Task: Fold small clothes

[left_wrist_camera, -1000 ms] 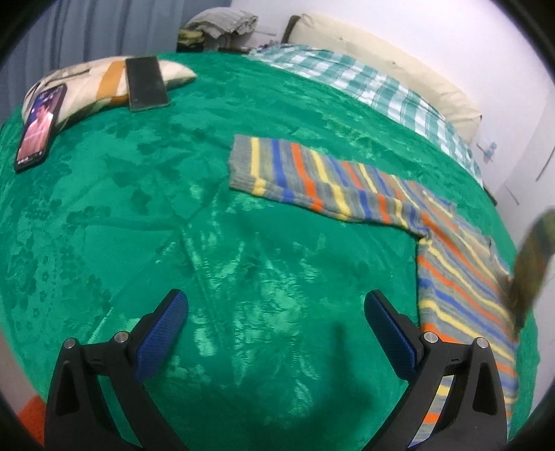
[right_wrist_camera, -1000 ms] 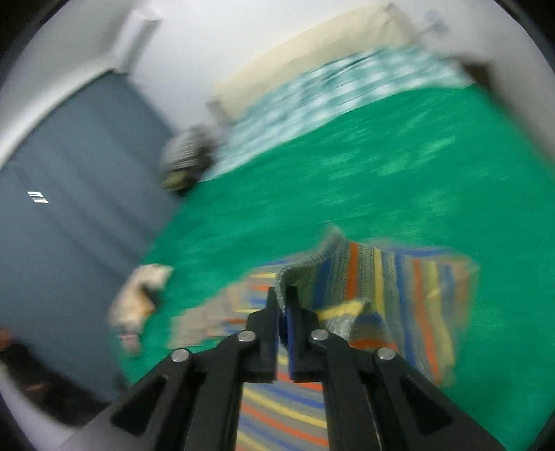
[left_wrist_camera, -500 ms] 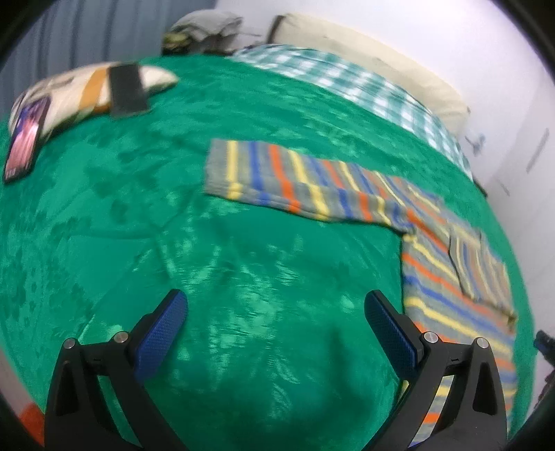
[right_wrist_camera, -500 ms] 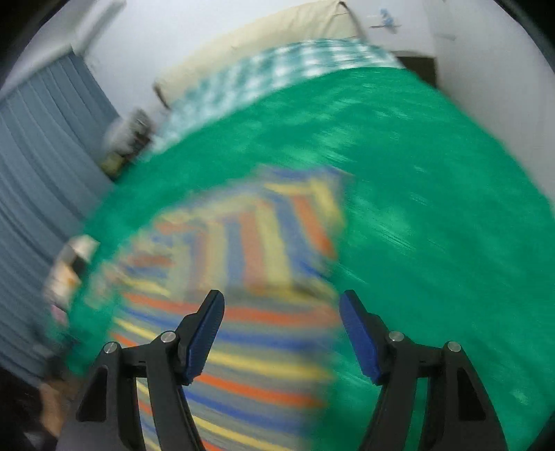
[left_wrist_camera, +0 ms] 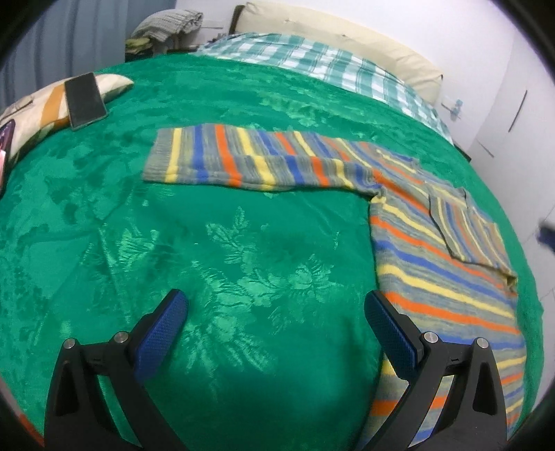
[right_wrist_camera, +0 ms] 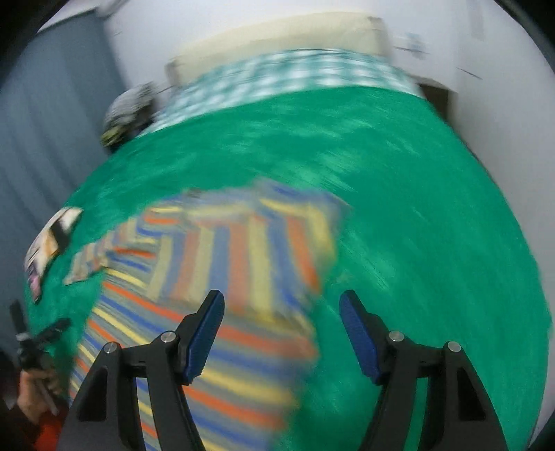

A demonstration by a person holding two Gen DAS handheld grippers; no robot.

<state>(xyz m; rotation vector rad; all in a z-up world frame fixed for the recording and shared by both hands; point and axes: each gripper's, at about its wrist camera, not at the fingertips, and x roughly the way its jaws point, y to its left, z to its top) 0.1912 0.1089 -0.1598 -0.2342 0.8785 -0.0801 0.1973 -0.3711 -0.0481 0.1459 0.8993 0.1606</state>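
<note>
A small striped sweater (left_wrist_camera: pixel 433 256) in grey, yellow, blue and orange lies flat on the green bedspread (left_wrist_camera: pixel 242 249). One sleeve (left_wrist_camera: pixel 249 156) stretches out to the left; the other sleeve (left_wrist_camera: pixel 464 229) lies folded over the body. My left gripper (left_wrist_camera: pixel 275 312) is open and empty above bare bedspread, left of the sweater's body. In the blurred right wrist view the sweater (right_wrist_camera: pixel 225 284) lies ahead and my right gripper (right_wrist_camera: pixel 281 312) is open and empty just above its right edge.
A patterned pillow (left_wrist_camera: pixel 38 107) at the far left carries a dark phone (left_wrist_camera: pixel 85 100). A checked sheet (left_wrist_camera: pixel 312 66) and cream headboard (left_wrist_camera: pixel 333 34) lie at the far end. A clothes pile (left_wrist_camera: pixel 166 24) sits beyond the bed. White walls stand to the right.
My right gripper let go of the sleeve it was holding, and the sleeve now lies folded over the sweater's body. That gripper opened and pulled back. The left gripper stayed open, shifting slightly.
</note>
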